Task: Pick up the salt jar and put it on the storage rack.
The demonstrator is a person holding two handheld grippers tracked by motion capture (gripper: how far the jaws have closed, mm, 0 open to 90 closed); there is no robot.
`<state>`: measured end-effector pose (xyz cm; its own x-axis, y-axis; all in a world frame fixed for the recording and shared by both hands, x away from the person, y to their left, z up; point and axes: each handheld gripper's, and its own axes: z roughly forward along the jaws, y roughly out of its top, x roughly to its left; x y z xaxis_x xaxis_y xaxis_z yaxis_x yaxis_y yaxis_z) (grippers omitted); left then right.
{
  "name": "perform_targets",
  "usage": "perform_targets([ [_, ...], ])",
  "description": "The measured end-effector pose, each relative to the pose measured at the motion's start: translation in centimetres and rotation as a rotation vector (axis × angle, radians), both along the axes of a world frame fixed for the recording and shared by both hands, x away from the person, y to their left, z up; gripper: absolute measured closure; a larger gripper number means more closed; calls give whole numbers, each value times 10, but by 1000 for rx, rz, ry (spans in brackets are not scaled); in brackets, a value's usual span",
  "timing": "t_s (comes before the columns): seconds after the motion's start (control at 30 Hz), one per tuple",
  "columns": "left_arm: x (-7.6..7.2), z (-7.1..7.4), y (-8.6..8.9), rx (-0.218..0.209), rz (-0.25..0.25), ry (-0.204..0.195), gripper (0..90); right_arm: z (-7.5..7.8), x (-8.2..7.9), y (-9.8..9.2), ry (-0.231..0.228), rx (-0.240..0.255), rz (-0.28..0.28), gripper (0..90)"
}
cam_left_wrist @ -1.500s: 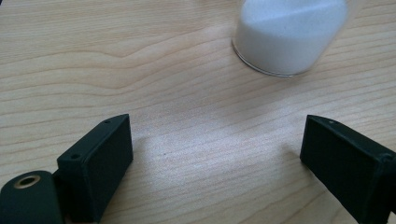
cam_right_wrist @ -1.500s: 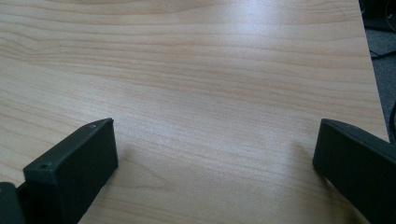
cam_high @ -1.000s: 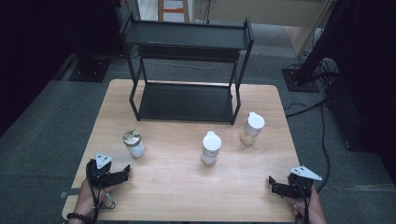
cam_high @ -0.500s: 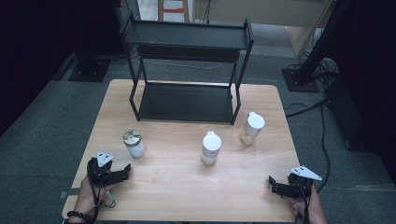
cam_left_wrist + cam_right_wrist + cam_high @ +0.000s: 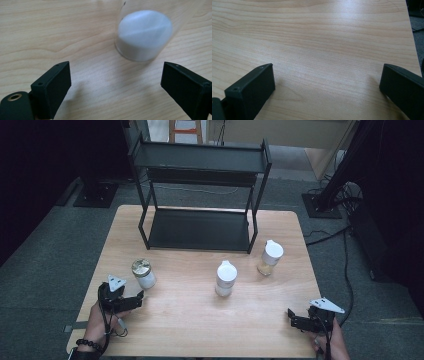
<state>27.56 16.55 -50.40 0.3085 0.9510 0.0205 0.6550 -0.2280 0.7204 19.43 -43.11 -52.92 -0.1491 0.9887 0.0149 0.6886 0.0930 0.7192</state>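
A small glass jar (image 5: pixel 143 273) with a metal lid and white powder inside stands at the table's left. My left gripper (image 5: pixel 139 298) lies just in front of it, open, its jaws pointing toward the jar. In the left gripper view the jar (image 5: pixel 145 37) stands a little ahead of the open left gripper (image 5: pixel 116 69), apart from both jaws. A white bottle (image 5: pixel 225 278) stands mid-table. To its right stands a white-capped spice jar (image 5: pixel 269 258) with tan contents. My right gripper (image 5: pixel 291 317) rests open near the front right corner, over bare wood in the right gripper view (image 5: pixel 328 68).
A black two-level metal rack (image 5: pixel 200 195) stands at the back of the wooden table (image 5: pixel 190 330). A person's hands hold both grippers at the front edge. Cables and black stands lie on the grey floor around the table.
My left gripper has crept slightly forward and right, closer to the metal-lidded jar. The right gripper has stayed put.
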Motion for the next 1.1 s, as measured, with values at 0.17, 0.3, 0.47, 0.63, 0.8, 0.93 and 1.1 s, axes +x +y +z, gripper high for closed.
perform_targets([
  [0.17,5,3,-6,4,-3,-5,95,0,0,0,0,-1,3,0],
  [0.3,10,5,-11,4,-8,-4,95,0,0,0,0,-3,6,0],
  [0.47,13,9,-14,-2,-8,-10,95,0,0,0,0,-2,8,0],
  [0.63,20,14,-21,2,-20,-13,95,0,0,0,0,-2,10,0],
  [0.8,26,18,-27,-2,-22,-19,95,0,0,0,0,-2,12,0],
  [0.93,30,21,-33,-2,-28,-26,95,0,0,0,1,-2,13,0],
  [1.1,31,23,-37,-7,-34,-30,95,0,0,0,1,-2,15,0],
])
